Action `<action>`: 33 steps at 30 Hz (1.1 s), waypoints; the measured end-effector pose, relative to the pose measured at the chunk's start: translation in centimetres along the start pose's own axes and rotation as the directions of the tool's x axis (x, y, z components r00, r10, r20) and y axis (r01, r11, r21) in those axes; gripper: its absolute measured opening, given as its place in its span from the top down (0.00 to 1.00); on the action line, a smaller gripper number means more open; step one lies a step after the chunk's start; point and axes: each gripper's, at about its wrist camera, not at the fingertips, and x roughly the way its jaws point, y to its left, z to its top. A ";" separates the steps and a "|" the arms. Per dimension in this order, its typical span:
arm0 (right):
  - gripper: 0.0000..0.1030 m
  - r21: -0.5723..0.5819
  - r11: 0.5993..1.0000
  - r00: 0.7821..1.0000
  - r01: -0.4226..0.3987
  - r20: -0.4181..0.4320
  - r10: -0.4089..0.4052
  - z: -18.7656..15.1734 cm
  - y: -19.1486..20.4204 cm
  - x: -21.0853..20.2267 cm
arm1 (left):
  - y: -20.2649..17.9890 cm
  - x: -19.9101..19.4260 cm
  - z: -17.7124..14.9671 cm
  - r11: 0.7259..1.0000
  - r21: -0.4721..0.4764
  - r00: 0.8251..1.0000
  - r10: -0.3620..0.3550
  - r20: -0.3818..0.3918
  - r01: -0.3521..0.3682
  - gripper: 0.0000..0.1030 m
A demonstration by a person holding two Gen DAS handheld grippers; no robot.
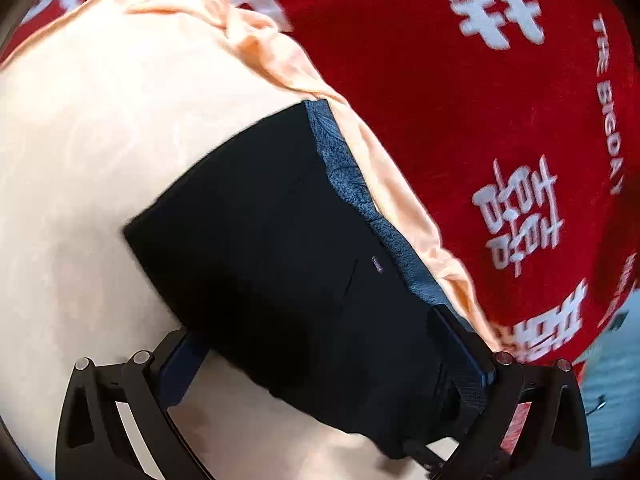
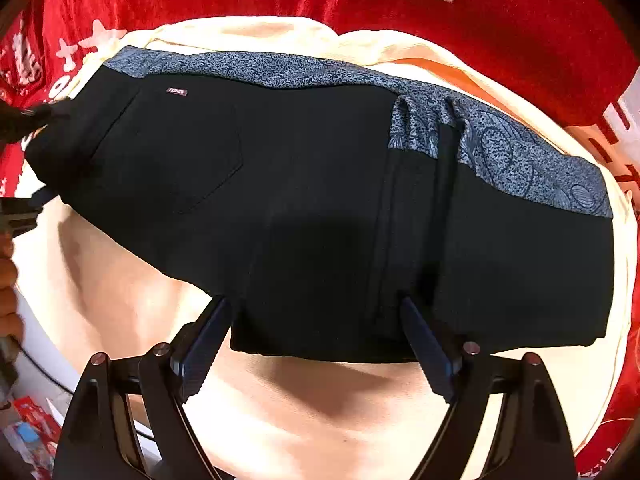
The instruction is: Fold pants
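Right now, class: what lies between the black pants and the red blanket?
A peach cloth under the pants separates them from the red blanket, in both wrist views.

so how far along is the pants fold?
Mostly done: black pants lie as a compact bundle on the cream cloth, patterned waistband exposed. Both grippers, left and right, stand open around its edges. Left: tidying and withdrawing.

Black pants point(image 2: 304, 208) w/ blue-patterned waistband point(image 2: 520, 156), cream sheet point(image 2: 304, 412), red blanket point(image 2: 500, 40) w/ white lettering.
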 end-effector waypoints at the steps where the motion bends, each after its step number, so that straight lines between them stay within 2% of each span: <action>1: 0.14 -0.001 1.000 1.000 -0.002 -0.001 0.002 -0.1 0.1 0.0 | 0.1 0.8 0.0 0.999 -0.005 0.999 0.032 -0.020 -0.032 0.00; 2: 0.14 -0.003 1.000 1.000 -0.003 -0.002 0.003 -0.2 0.3 0.0 | 0.4 1.5 0.1 0.998 -0.017 0.998 0.055 -0.042 -0.055 0.00; 5: 0.14 -0.008 1.000 1.000 -0.009 -0.004 0.009 -0.3 0.5 -0.2 | 0.0 1.8 0.1 0.995 -0.026 0.996 0.091 -0.012 -0.092 0.00; 7: 0.14 -0.008 1.000 1.000 -0.019 -0.011 0.019 -0.1 0.6 -0.6 | -0.7 1.9 0.0 0.985 -0.014 0.985 0.170 -0.004 -0.170 0.10; 9: 0.14 0.000 0.999 0.999 -0.034 -0.008 0.034 0.3 0.6 -1.5 | -1.3 1.7 -0.1 0.966 0.018 0.966 0.258 0.011 -0.258 0.32; 10: 0.14 0.003 0.999 0.999 -0.035 -0.004 0.035 1.2 0.2 -2.0 | -1.6 1.7 -0.1 0.957 0.046 0.958 0.285 0.012 -0.285 0.56; 13: 0.14 0.014 0.998 0.998 -0.060 0.035 0.059 2.7 -0.1 -4.5 | -3.3 1.4 -0.6 0.924 0.164 0.938 0.342 0.047 -0.345 0.63; 15: 0.14 0.016 0.996 0.995 -0.084 0.056 0.083 4.3 -0.6 -6.0 | -5.6 1.2 -1.7 0.859 0.300 0.910 0.397 0.123 -0.415 0.65; 17: 0.14 0.031 0.987 0.986 -0.160 0.061 0.158 7.0 -0.8 -7.5 | -7.4 1.1 -3.0 0.792 0.401 0.887 0.420 0.190 -0.461 0.65; 18: 0.14 0.038 0.980 0.979 -0.197 0.059 0.194 8.7 -1.4 -7.4 | -8.4 1.1 -4.0 0.738 0.465 0.872 0.429 0.236 -0.489 0.65; 19: 0.14 0.046 0.968 0.969 -0.245 0.053 0.243 10.7 -1.6 -7.4 | -9.0 1.2 -4.6 0.706 0.499 0.864 0.432 0.260 -0.503 0.65; 20: 0.14 0.048 0.956 0.957 -0.289 0.041 0.287 12.4 -1.8 -7.6 | -9.4 1.4 -5.2 0.675 0.528 0.857 0.433 0.281 -0.515 0.65; 21: 0.13 0.046 0.933 0.934 -0.358 0.003 0.358 14.3 -0.9 -7.5 | -9.9 1.5 -6.0 0.631 0.565 0.846 0.435 0.310 -0.532 0.65; 24: 0.10 0.040 0.882 0.876 -0.469 -0.102 0.471 17.5 2.0 -6.1 | -10.3 1.8 -7.2 0.556 0.614 0.825 0.438 0.357 -0.560 0.65; 26: 0.09 -0.004 0.857 0.846 -0.515 -0.165 0.507 19.1 4.8 -5.4 | -10.3 1.8 -7.7 0.526 0.631 0.817 0.442 0.370 -0.570 0.65; 28: 0.09 -0.084 0.846 0.832 -0.527 -0.257 0.492 20.6 9.2 -3.9 | -10.2 1.8 -8.1 0.508 0.642 0.814 0.440 0.380 -0.574 0.65; 33: 0.09 -0.203 0.818 0.801 -0.539 -0.425 0.422 21.5 17.4 -0.7 | -10.6 2.7 -8.6 0.474 0.658 0.805 0.436 0.402 -0.586 0.65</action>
